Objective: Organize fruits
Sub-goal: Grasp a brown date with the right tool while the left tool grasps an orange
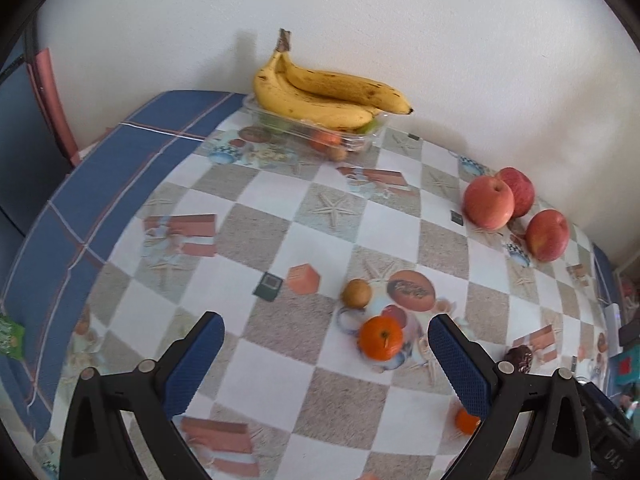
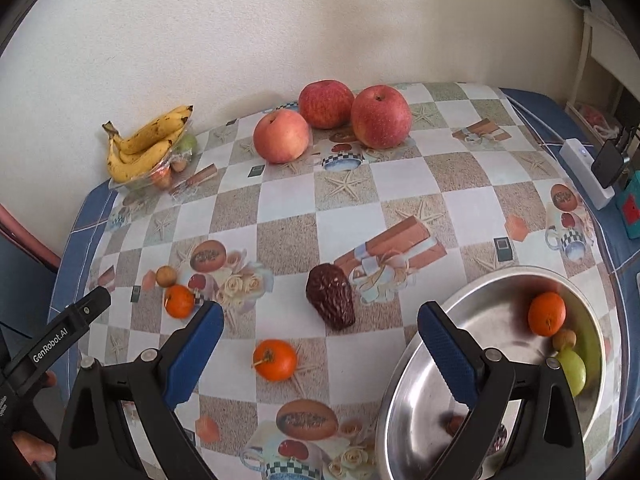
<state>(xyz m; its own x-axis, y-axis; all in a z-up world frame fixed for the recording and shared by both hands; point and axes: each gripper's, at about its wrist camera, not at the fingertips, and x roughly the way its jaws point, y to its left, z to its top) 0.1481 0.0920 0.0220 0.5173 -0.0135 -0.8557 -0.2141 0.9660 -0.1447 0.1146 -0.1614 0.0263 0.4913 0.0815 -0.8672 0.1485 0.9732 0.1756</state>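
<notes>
Overhead, both grippers hover above the desk (image 2: pixel 280 200) with fingers spread wide and nothing between them. The left gripper (image 1: pixel 326 354) hangs over a tangerine (image 1: pixel 380 338) with a small brown fruit (image 1: pixel 356 293) just beyond it. The right gripper (image 2: pixel 320 344) sits between another tangerine (image 2: pixel 275 360) on the cloth and a metal bowl (image 2: pixel 420 400) holding a tangerine, a small brown fruit and green fruit. A dark wrinkled date (image 2: pixel 331 302) lies near the middle. Three apples (image 2: pixel 332 118) and bananas (image 2: pixel 148 142) on a clear tray (image 1: pixel 352 142) stand by the wall.
</notes>
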